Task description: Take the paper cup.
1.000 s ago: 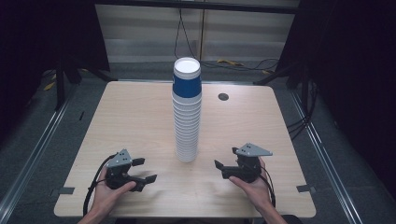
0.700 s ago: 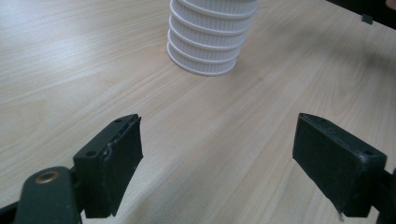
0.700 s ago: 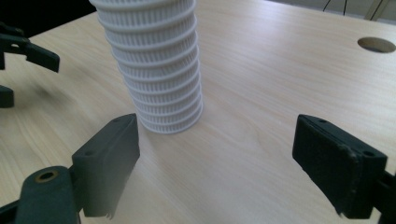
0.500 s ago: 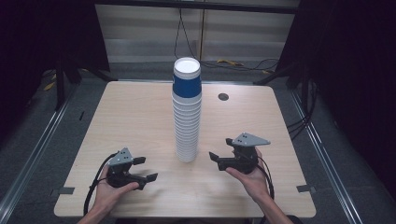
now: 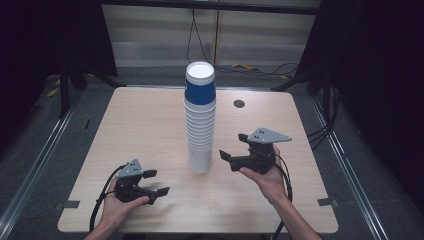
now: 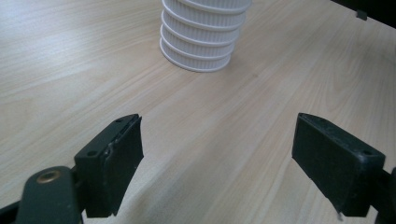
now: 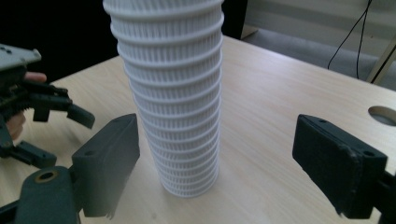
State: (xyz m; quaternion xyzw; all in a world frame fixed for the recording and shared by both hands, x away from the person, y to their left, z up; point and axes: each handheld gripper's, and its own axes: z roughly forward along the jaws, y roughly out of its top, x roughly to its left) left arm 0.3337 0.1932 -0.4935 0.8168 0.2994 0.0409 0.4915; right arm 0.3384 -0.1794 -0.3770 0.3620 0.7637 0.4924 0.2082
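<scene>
A tall stack of white ribbed cups (image 5: 200, 135) with a blue cup (image 5: 200, 89) on top stands upright at the middle of the wooden table (image 5: 140, 125). My right gripper (image 5: 233, 146) is held open above the table just right of the stack's lower part, with its jaws turned toward the stack and apart from it. In the right gripper view the stack (image 7: 173, 93) rises just beyond the left jaw. My left gripper (image 5: 157, 182) rests open near the front left, empty. The stack's base (image 6: 198, 44) lies well ahead of its jaws.
A dark round cable hole (image 5: 239, 103) sits in the table at the back right of the stack. Cables trail from both grippers off the front edge. Black stands and a grey floor surround the table. The left gripper (image 7: 56, 135) appears far left in the right gripper view.
My right gripper has risen off the table and moved left and forward toward the cup stack, still open. The left gripper has barely shifted.
</scene>
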